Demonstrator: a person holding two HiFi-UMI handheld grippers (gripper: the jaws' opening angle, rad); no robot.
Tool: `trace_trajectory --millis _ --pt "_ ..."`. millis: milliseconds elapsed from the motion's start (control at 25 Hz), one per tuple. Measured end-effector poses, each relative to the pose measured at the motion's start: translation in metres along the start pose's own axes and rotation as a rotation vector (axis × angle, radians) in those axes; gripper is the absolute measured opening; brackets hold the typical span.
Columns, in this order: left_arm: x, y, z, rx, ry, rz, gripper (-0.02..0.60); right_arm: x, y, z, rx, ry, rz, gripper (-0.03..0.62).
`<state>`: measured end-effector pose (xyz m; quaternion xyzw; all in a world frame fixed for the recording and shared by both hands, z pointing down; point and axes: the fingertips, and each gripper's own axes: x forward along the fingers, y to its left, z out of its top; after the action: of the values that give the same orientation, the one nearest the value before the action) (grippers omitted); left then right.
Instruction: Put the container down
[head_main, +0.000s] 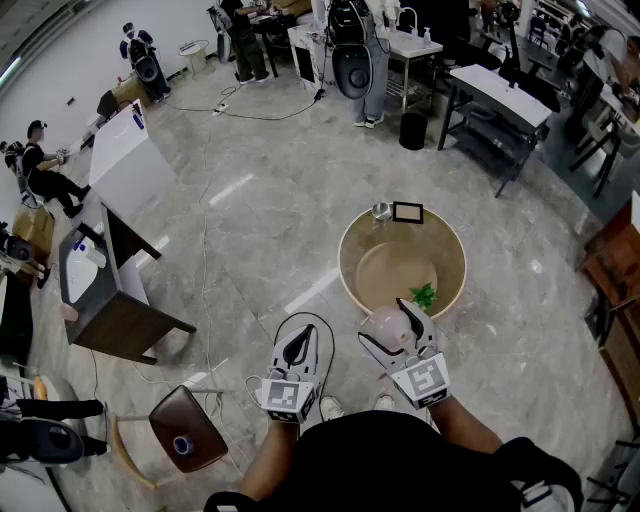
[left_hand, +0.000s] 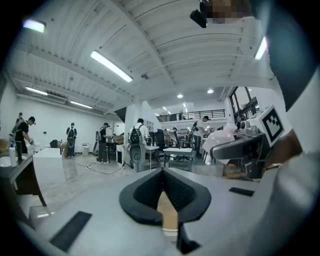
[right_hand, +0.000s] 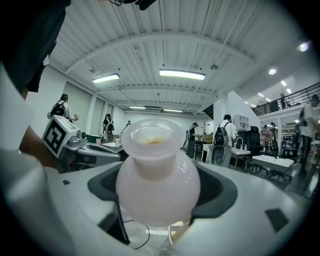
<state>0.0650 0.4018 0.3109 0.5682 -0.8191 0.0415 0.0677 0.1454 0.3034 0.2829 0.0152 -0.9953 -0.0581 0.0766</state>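
Seen from the head camera, left to right: a brown round-seated stool (head_main: 187, 428) stood on the grey marble floor (head_main: 250, 200) at the near left, with a dark wooden side table (head_main: 120, 320) beyond it. The left gripper (head_main: 297, 350) was held near the person's body. In its own view its black ridged pads (left_hand: 145, 192) met in a closed V with nothing between them. To its right, the right gripper (head_main: 398, 330) was clamped on the task's container, a pale pink, glossy, round-bellied vase with a short flared neck (head_main: 388, 326). In the right gripper view the wide-set jaws pressed on the belly from both sides, and the vase (right_hand: 157, 175) stood roughly upright, with floor and a black cable visible beneath it. The vase hung in the air at the near edge of a round beige table with a raised rim (head_main: 348, 262). How high it hung could not be told. On that table lay a small green leafy sprig (head_main: 425, 296) at the near right, and a small shiny cup (head_main: 381, 210) and a black-framed rectangle (head_main: 407, 212) at the far edge. Judged from this, the carrying was largely done, while the lowering onto a surface and the release remained. No brand or legible writing appeared; only black-and-white square markers showed on the left cube (head_main: 288, 396) and the right cube (head_main: 424, 380).
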Motion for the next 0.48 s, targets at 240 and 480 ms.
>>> trace_trajectory --millis 240,480 --pt "-0.001 0.006 -0.006 0.012 0.02 -0.024 -0.006 0.011 0.001 -0.001 0.005 -0.012 -0.009 0.402" --pt "-0.004 0.026 -0.012 0.01 0.033 -0.03 -0.006 0.032 0.01 0.001 -0.02 -0.025 -0.005 0.402"
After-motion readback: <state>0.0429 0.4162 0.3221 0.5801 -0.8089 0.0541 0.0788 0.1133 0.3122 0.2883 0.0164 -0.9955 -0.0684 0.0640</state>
